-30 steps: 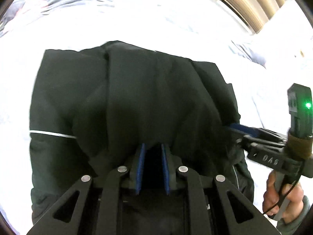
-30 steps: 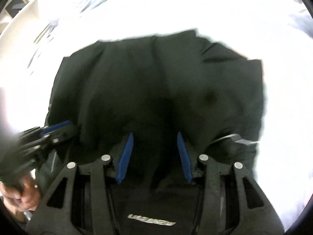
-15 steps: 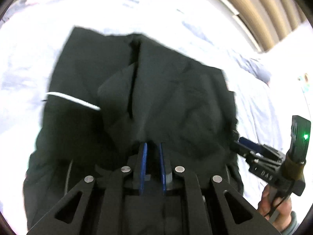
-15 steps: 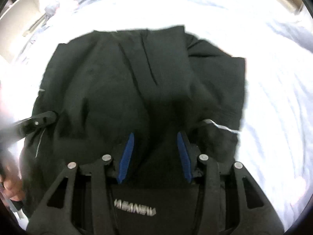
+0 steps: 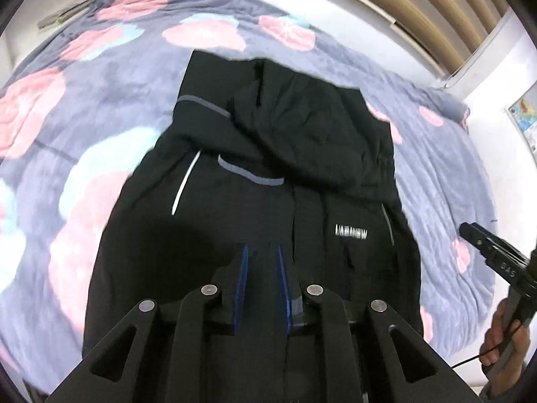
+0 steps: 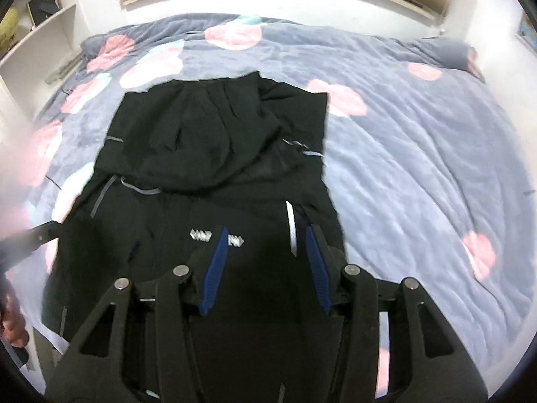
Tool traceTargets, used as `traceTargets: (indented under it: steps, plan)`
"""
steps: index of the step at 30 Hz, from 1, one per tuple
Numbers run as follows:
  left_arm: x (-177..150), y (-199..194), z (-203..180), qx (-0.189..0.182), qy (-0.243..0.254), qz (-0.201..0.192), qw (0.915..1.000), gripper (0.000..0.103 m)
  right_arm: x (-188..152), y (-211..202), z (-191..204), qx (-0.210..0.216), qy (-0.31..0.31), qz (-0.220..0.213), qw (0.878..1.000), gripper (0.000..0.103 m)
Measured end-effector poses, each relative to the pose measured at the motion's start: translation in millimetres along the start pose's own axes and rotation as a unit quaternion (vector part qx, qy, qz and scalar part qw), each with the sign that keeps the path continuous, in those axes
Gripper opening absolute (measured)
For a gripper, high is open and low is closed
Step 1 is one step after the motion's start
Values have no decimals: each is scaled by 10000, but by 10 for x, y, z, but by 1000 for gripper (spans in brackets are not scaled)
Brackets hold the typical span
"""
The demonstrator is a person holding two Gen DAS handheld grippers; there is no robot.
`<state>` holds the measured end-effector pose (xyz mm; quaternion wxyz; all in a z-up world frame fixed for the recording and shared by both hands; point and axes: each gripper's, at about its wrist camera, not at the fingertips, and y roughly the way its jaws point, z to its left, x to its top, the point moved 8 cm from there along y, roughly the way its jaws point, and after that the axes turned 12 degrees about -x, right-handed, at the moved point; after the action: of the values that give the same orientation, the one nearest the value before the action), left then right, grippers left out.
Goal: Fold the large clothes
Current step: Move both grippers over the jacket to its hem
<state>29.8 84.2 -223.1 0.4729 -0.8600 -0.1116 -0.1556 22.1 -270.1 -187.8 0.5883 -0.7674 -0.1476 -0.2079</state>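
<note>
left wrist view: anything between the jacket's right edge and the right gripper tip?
Only bare blanket lies between the black jacket and the right gripper, in the left wrist view.

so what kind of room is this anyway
Most likely a bedroom. A black jacket lies spread on a bed covered by a grey-blue blanket with pink and mint blotches, a slatted wooden headboard runs behind it, and white shelves stand at one side.

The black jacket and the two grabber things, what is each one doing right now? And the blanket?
Jacket: lying on the bed, hood flopped down over its chest.
Left gripper: open, holding nothing, above the jacket.
Right gripper: open, holding nothing, above the jacket.
Blanket: spread out, wrinkly, under the jacket.
</note>
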Motion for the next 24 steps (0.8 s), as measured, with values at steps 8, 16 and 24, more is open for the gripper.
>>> traceTargets:
  steps: [8,16,24]
  plan:
    - [-443,-35,-243,187,246,124,9994,19,-581,-207,-138,13,197,340,9992,47]
    - [-755,-9,-242,344,259,306,9986,19,-883,-166,-163,-10,185,599,9980,47]
    - [-839,-71,-19,527,86,321,9981,19,-970,-95,-154,-60,138,730,9972,48]
